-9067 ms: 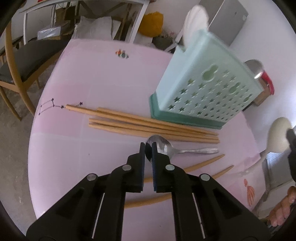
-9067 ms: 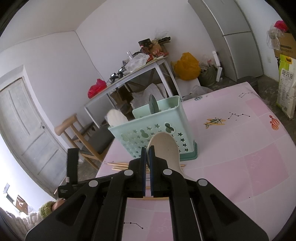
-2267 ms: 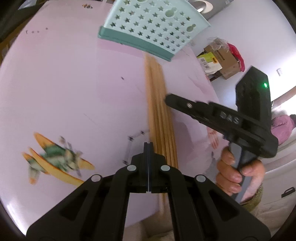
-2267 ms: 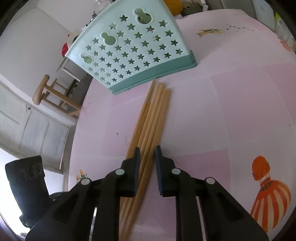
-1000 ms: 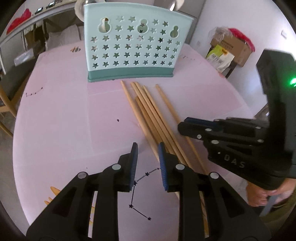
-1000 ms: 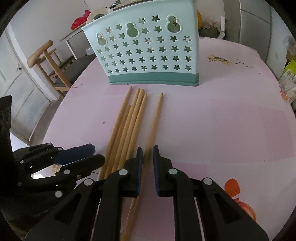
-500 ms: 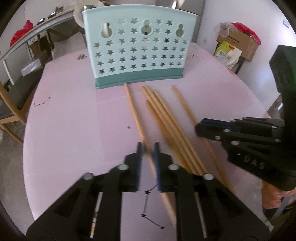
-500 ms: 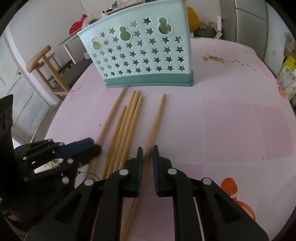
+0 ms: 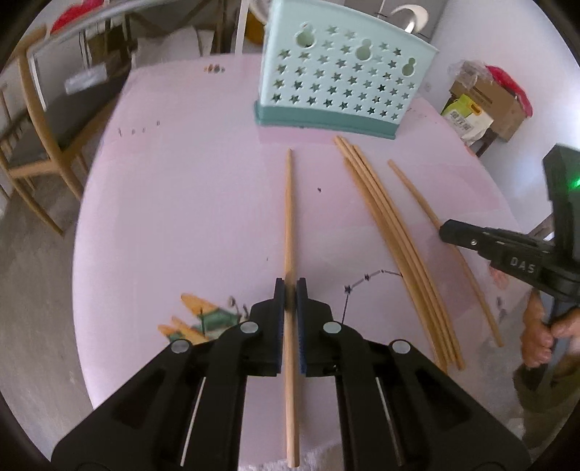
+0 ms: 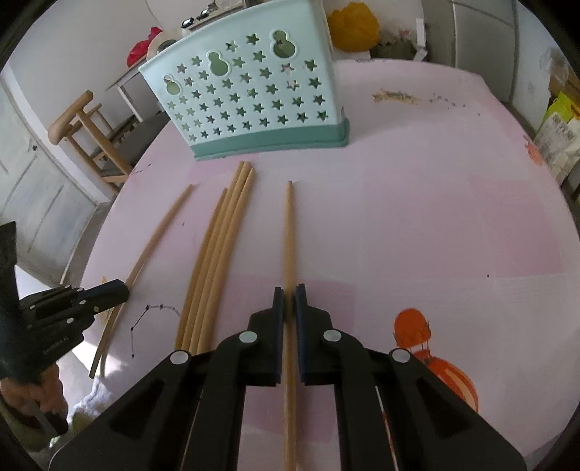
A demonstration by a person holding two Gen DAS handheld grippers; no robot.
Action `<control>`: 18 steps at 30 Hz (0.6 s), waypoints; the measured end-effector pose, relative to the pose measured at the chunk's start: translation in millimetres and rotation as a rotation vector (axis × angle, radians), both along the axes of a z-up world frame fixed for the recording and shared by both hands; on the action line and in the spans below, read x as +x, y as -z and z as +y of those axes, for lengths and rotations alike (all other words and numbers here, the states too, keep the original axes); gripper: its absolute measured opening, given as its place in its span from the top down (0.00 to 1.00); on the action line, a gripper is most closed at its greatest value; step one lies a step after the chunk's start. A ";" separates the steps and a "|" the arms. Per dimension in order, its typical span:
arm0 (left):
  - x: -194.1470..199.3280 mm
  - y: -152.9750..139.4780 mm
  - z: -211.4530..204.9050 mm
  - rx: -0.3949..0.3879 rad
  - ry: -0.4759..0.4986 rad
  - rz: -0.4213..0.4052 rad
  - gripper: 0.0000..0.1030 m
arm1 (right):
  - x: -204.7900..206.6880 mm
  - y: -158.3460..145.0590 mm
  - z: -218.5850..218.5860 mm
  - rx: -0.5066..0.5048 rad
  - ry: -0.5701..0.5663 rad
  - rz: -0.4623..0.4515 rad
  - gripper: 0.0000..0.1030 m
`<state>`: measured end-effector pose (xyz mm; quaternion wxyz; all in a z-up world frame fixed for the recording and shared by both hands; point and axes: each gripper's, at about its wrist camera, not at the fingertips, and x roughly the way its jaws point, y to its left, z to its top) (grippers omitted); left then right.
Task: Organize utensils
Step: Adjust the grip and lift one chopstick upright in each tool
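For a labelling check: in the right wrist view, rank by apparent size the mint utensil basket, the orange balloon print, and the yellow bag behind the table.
1. Utensil basket
2. Balloon print, though nearness enlarges it
3. Yellow bag, far off

1. The right gripper (image 10: 289,295) points down at a round pink table (image 10: 417,224); its black jaws are closed on a single wooden chopstick (image 10: 289,232).
2. That chopstick runs straight away from the jaws toward a mint-green utensil basket (image 10: 250,105) pierced with stars, standing upright at the far side.
3. To the left lies a bundle of four chopsticks (image 10: 217,250), side by side and touching.
4. Farther left, the left gripper (image 10: 119,288) grips another chopstick (image 10: 159,235).
5. A hand (image 10: 32,400) holds that gripper's handle at the lower left edge.
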<state>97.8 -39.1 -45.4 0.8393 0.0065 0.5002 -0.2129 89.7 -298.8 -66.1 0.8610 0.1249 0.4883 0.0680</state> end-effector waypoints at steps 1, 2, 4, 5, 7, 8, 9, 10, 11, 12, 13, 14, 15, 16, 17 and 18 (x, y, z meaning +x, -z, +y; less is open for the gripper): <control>1.9 -0.1 2.4 -0.009 0.001 0.017 0.94 | 1.4 0.2 -0.7 0.008 -0.006 0.005 0.94; 5.0 -1.4 4.5 -0.016 0.007 0.033 0.90 | 3.8 0.2 -0.9 0.020 -0.016 0.011 0.92; 9.2 -3.2 6.7 -0.023 0.017 0.035 0.82 | 9.5 -0.2 0.1 0.022 -0.031 0.021 0.92; 13.2 -5.8 6.5 -0.024 0.028 0.031 0.82 | 11.9 -0.8 2.2 0.016 -0.038 0.022 0.91; 20.9 -7.0 2.3 -0.013 0.048 0.037 0.81 | 17.5 -1.9 6.2 0.006 -0.056 0.024 0.87; 24.4 -6.9 -0.5 -0.003 0.056 0.038 0.81 | 20.7 -2.5 8.3 0.000 -0.066 0.024 0.84; 29.3 -6.6 -5.6 0.020 0.071 0.031 0.81 | 23.1 -3.0 10.3 -0.010 -0.072 0.025 0.83; 32.7 -5.9 -9.8 0.041 0.084 0.023 0.81 | 26.0 -3.5 12.3 -0.024 -0.077 0.024 0.83; 35.9 -5.0 -14.5 0.063 0.094 0.017 0.82 | 28.3 -3.9 14.0 -0.032 -0.080 0.024 0.83; 38.5 -4.0 -18.6 0.077 0.107 0.013 0.82 | 31.1 -4.2 15.6 -0.041 -0.086 0.024 0.83; 41.4 -2.8 -23.1 0.087 0.120 0.011 0.82 | 34.0 -4.3 17.1 -0.049 -0.091 0.023 0.83; 43.5 -2.4 -26.3 0.096 0.126 0.001 0.82 | 35.9 -4.3 17.8 -0.054 -0.094 0.021 0.83; 46.3 -1.6 -31.8 0.123 0.136 -0.020 0.82 | 38.2 -4.4 18.6 -0.061 -0.097 0.019 0.83; 48.9 -1.8 -35.3 0.134 0.141 -0.027 0.82 | 40.2 -4.6 19.7 -0.069 -0.100 0.019 0.83; 51.8 -1.5 -38.6 0.142 0.145 -0.035 0.82 | 42.8 -4.8 21.9 -0.083 -0.105 0.017 0.83; 55.1 -1.0 -42.0 0.150 0.146 -0.046 0.82 | 44.6 -4.9 23.0 -0.091 -0.107 0.015 0.83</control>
